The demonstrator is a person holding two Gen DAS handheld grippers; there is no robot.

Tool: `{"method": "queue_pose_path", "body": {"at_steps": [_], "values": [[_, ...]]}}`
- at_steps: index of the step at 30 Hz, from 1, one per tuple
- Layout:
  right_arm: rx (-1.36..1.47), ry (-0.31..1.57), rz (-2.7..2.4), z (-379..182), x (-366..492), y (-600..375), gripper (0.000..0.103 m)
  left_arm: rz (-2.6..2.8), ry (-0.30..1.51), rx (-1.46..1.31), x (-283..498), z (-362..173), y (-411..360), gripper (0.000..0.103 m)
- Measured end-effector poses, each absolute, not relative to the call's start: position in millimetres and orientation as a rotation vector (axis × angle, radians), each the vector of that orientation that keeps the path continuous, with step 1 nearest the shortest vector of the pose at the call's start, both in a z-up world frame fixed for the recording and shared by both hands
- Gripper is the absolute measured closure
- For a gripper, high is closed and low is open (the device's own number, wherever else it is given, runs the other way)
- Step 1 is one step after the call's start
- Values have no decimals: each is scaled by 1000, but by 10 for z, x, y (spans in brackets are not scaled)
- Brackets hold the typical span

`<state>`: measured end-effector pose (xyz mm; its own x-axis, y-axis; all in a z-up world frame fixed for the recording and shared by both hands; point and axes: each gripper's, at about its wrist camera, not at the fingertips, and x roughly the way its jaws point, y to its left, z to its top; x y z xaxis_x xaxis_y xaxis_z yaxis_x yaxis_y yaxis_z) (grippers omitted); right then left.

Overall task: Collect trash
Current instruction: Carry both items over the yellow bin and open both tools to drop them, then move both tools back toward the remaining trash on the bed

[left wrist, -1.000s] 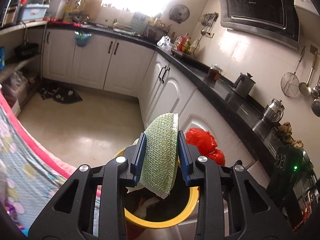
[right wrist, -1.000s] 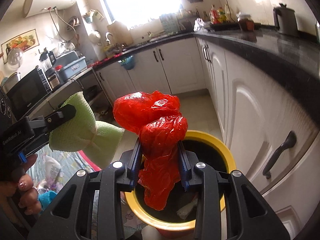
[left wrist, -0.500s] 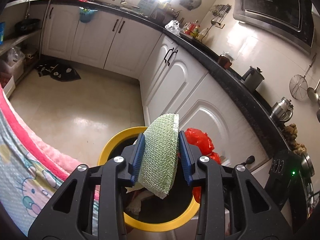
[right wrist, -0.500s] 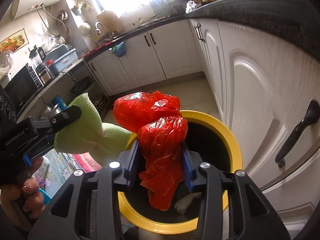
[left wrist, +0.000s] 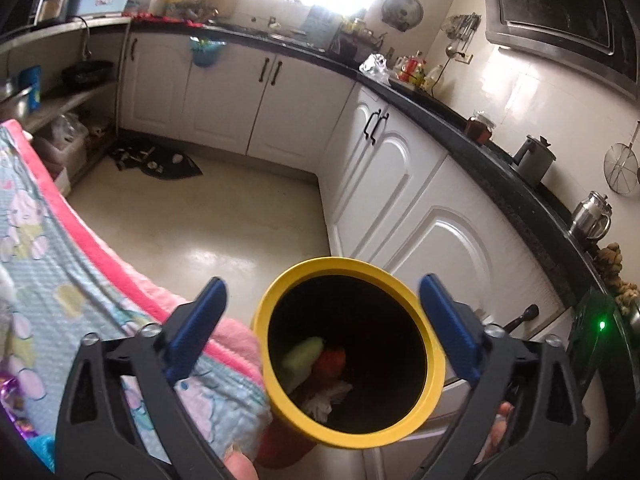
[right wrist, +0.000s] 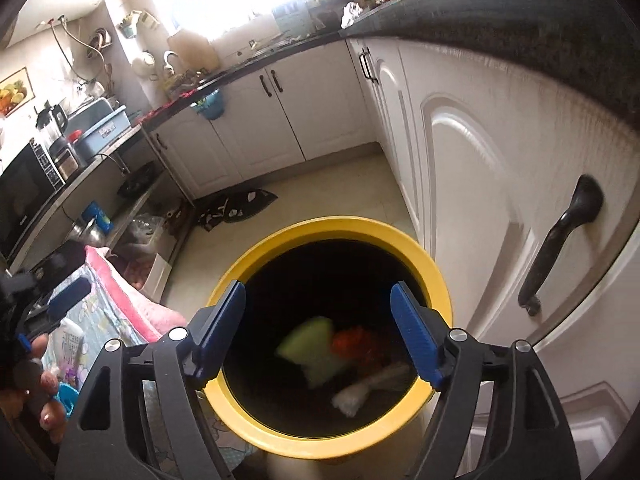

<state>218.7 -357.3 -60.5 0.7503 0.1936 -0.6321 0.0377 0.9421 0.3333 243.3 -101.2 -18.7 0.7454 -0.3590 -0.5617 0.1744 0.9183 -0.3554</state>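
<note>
1. Both grippers poised over the yellow-rimmed bin, each pointing down into its mouth; bin standing on the floor just beside the white cabinet door on the right, with the pink-edged blanket close on the left.

2. Right gripper the more squarely centred: blue pads straddling the near half of the rim, dark opening directly between and beyond them. Jaws just been opening, now standing wide, nothing between them.

3. Left gripper set slightly nearer and to the left of the bin; seen in the left wrist view, rim lying between its pads and reaching a little to the right. Jaws likewise just been opening, now at full spread and empty.

4. Green mesh sponge lying inside the bin, below and ahead of both tools, towards the left of the bin floor; blurred, so exact pose not clear.

5. Red plastic bag just beside it on the right, touching or nearly touching; also blurred.

6. White crumpled scrap nearer, at the bottom of the bin below the other two.

7. Judged from this: both pieces dropped in, drop step done; next move likely a straight lift up and back, away from the rim, to fetch more trash.
</note>
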Motion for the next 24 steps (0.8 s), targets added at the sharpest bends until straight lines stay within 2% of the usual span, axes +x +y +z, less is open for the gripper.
{"method": "queue_pose_path", "body": {"at_steps": [5,24], "values": [[321,674,98,-437,2097,-3527,26,-268,647,-262,2262,-88,-927,11],[243,564,204,108,1790,-3190,22,-178,555,-269,1797,270,-553,11]]}}
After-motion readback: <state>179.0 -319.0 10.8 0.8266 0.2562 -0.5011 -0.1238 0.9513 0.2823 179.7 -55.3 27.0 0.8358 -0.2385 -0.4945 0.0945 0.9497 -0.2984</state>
